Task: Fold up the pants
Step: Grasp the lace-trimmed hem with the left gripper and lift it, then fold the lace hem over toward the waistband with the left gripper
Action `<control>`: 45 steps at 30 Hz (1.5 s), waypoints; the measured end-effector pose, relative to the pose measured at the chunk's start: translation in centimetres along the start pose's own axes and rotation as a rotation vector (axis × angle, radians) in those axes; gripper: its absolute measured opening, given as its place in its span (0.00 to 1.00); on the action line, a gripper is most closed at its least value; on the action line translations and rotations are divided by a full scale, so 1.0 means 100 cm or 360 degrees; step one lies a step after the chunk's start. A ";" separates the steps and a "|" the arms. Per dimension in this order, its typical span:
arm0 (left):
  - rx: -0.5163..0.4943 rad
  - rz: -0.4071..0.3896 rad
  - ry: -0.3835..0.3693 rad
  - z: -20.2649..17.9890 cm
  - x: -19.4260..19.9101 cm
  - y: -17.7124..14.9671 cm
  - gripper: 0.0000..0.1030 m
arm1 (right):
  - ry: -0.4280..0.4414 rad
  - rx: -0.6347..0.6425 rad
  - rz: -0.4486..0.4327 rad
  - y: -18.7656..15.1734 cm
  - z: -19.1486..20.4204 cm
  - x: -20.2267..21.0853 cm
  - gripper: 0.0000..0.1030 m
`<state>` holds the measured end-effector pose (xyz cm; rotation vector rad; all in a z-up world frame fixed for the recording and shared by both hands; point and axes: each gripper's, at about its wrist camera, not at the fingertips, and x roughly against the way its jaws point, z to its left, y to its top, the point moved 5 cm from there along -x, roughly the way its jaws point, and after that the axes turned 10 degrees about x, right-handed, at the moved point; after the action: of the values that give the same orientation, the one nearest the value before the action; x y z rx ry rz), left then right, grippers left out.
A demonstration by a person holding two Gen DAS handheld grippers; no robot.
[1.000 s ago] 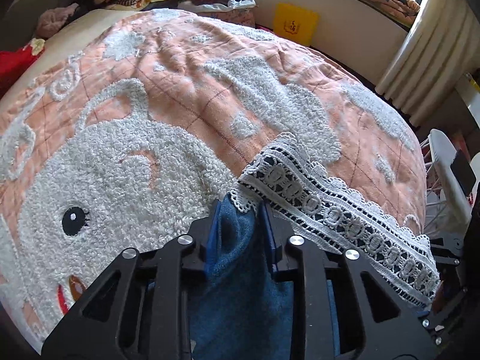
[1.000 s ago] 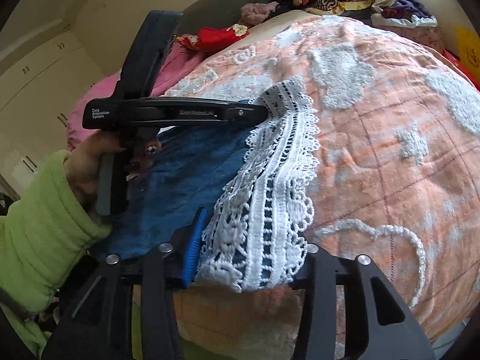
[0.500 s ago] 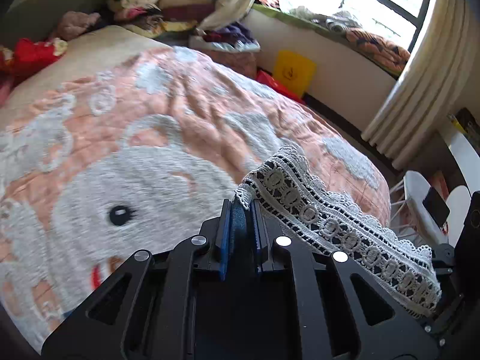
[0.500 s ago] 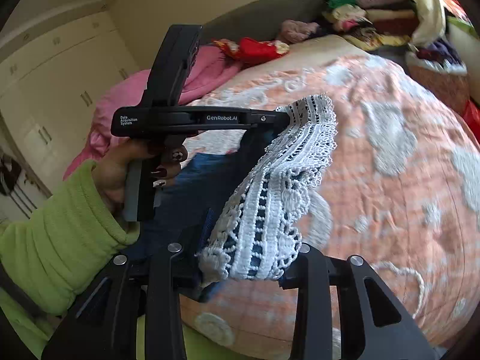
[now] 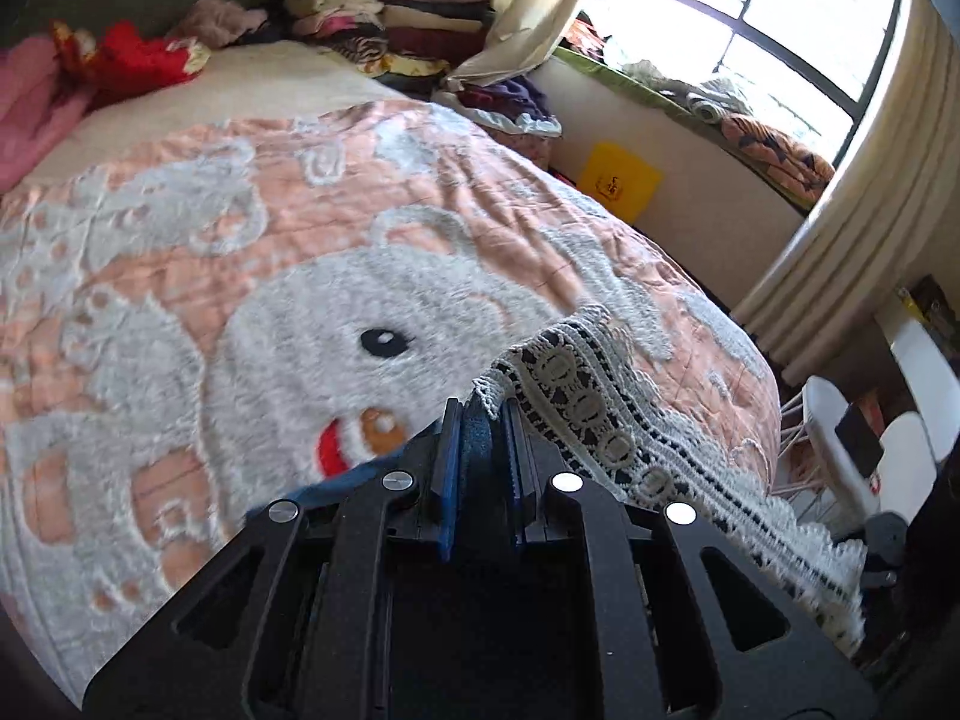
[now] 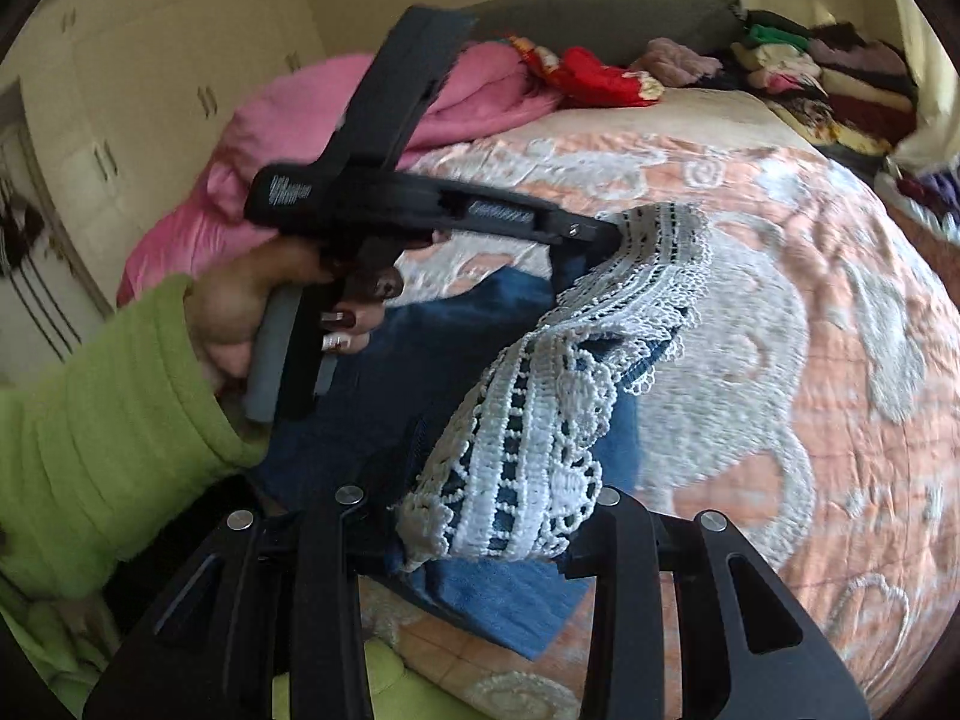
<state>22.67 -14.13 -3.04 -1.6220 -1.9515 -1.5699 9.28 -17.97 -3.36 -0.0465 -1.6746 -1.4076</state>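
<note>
You are in the carry-over stage of the fold: both grippers hold one lace-trimmed end of the blue pants (image 6: 516, 330) up off the bed (image 5: 180, 252), while the rest of the garment trails down toward you and lies on the quilt near its close edge. Your left gripper (image 5: 485, 420) has its jaws pressed nearly together on the blue cloth at one corner of that end, just where the white lace trim (image 5: 600, 420) begins. Your right gripper (image 6: 480, 534) stands wider, its jaws clamped on a thick bunch of lace and denim at the other corner. The lace edge spans between the two grips and sags slightly, so the held edge runs crosswise between your hands; the long axis of the pants looks to run from that edge back toward you, with the raised end pointing out over the bear pattern of the quilt. I judge that the next move calls for keeping both corners level and the edge taut as you bring it across, then lowering it square onto the opposite end before you let go.
</note>
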 end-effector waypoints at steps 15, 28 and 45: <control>0.0608 -0.0312 -0.0003 0.089 0.087 -0.020 0.26 | -0.0032 0.0524 0.0231 -0.006 0.077 -0.073 0.33; 0.0841 -0.0276 -0.0033 0.116 0.097 -0.056 0.38 | 0.0208 0.0617 0.0159 -0.008 0.111 -0.068 0.53; 0.0601 -0.0132 0.0256 0.079 0.070 -0.047 0.08 | -0.0027 0.0231 0.0087 0.041 -0.037 -0.091 0.53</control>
<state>19.84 -3.10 -4.62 -1.2427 -2.0921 -1.2163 19.05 -14.99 -6.34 -0.0224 -1.7720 -1.2452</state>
